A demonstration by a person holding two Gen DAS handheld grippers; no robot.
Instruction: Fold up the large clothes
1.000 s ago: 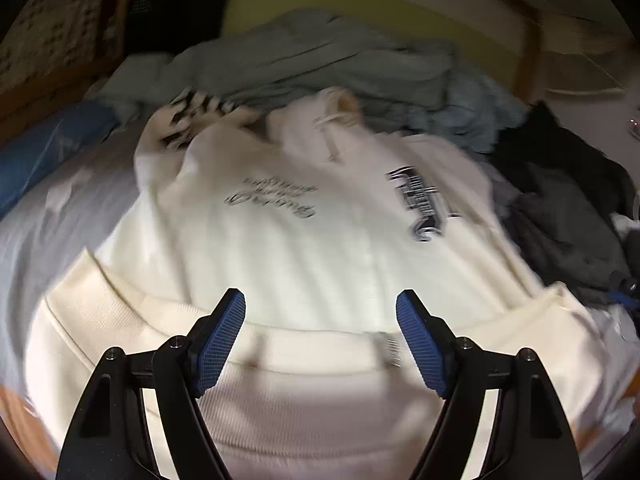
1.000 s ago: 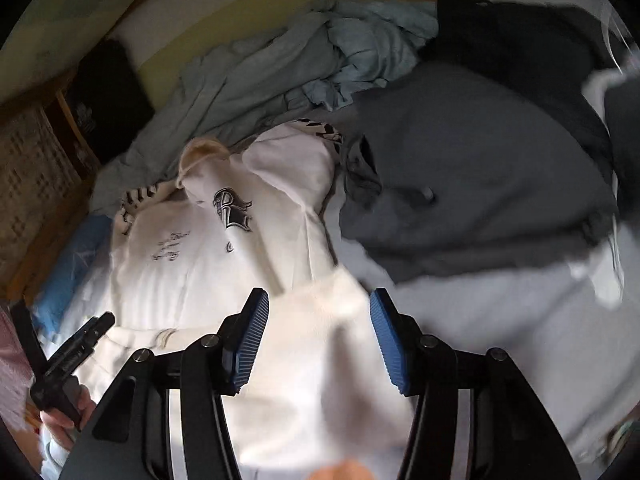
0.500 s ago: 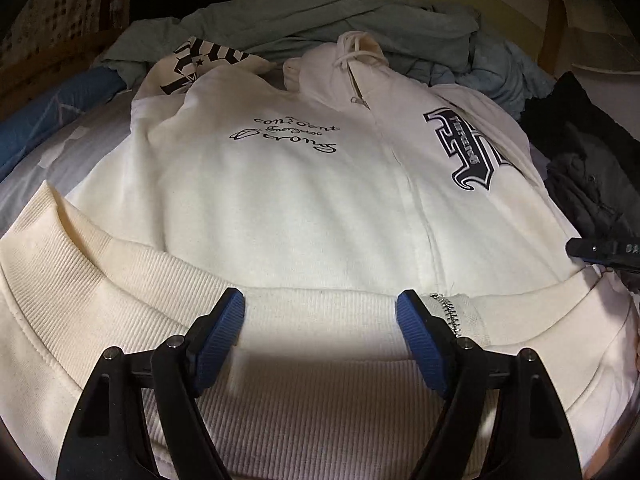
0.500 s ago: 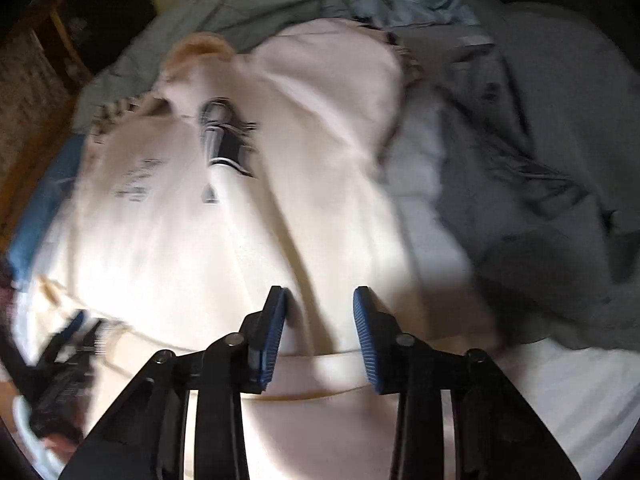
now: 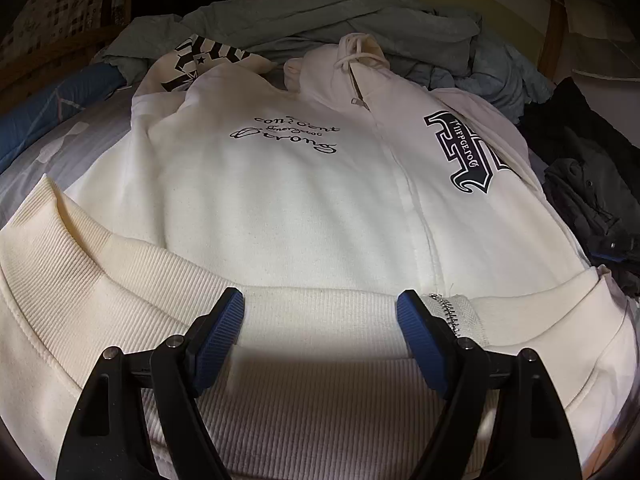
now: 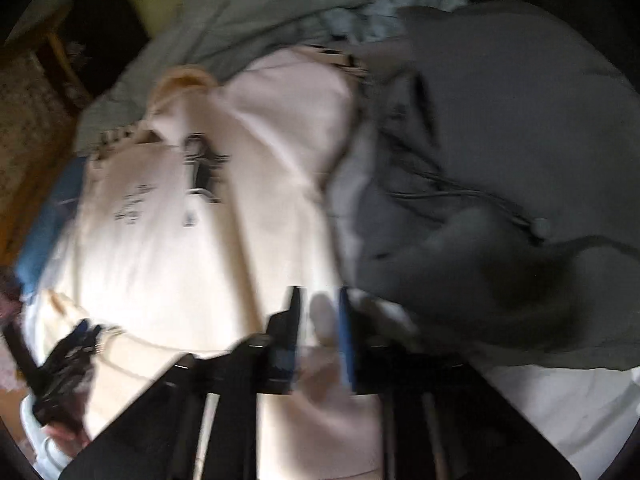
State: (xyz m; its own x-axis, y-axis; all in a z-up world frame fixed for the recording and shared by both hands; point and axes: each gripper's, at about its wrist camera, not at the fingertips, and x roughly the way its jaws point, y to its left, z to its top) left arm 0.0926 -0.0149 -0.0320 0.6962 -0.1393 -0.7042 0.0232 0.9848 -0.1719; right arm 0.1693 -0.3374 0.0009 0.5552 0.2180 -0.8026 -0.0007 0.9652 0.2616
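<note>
A cream zip-up hoodie [image 5: 304,200] with dark lettering lies front up on the bed, its hood away from me. My left gripper [image 5: 320,312] is open, its jaws wide apart over the ribbed hem [image 5: 320,380], left of the zipper end [image 5: 452,312]. The right wrist view is blurred: my right gripper [image 6: 320,320] has its jaws nearly together on the hoodie's [image 6: 180,260] right hem edge, with pale cloth between them. The left gripper also shows there at the lower left [image 6: 76,344].
A grey-green garment [image 5: 328,12] is heaped behind the hood. Dark grey clothes [image 6: 500,160] lie right of the hoodie; they also show in the left wrist view [image 5: 588,192]. A blue pillow [image 5: 52,108] and a wooden bed frame [image 5: 554,32] border the bed.
My right gripper has narrowed from open to nearly shut onto the hoodie's right hem edge. My left gripper has come down to the hem and stayed open.
</note>
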